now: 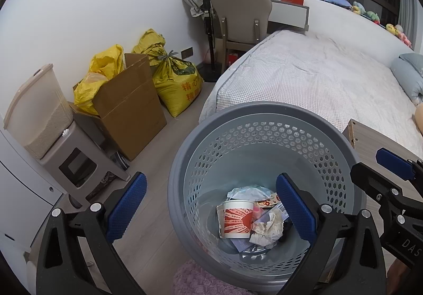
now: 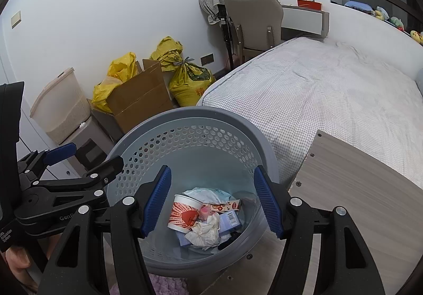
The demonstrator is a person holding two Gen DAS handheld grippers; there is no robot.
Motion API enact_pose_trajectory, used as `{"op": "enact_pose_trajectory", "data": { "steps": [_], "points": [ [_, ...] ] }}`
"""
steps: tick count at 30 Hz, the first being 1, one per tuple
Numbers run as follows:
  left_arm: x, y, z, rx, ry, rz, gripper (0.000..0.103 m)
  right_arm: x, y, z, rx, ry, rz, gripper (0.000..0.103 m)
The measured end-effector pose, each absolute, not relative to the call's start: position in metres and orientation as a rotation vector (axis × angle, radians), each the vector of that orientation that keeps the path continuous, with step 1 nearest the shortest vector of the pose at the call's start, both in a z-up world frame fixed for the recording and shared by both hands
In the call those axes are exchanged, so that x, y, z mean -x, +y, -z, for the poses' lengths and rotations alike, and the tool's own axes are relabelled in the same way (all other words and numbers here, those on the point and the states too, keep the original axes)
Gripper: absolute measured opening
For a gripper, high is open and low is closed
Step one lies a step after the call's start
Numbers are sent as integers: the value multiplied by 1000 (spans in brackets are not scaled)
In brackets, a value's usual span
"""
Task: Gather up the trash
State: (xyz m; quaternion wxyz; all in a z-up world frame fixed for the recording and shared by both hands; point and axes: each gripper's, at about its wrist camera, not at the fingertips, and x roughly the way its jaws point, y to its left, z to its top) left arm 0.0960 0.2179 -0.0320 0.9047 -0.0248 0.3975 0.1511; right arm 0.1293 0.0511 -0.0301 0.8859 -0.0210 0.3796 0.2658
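A paper cup (image 1: 236, 219), crumpled paper (image 1: 265, 227) and wrappers are already collected inside the bin (image 1: 260, 115). Above the bin, the left gripper (image 1: 211, 211) and the right gripper (image 2: 211, 205) are held with jaws apart and empty; no further trash is seen.

home bedroom, bed (image 1: 317, 78), desk chair (image 1: 242, 17)

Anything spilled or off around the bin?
Nothing stands out. The grey perforated plastic bin stands upright, and the red-and-white paper cup and crumpled white tissue lie inside it. No trash shows on the visible floor.
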Motion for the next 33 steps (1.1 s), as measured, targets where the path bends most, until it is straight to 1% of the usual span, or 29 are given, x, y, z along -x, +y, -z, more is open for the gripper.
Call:
{"op": "enact_pose_trajectory", "data": {
  "steps": [33],
  "points": [
    [-95, 221, 32, 52, 841, -337, 97, -128, 49, 28, 44, 788, -553, 62]
  ]
}}
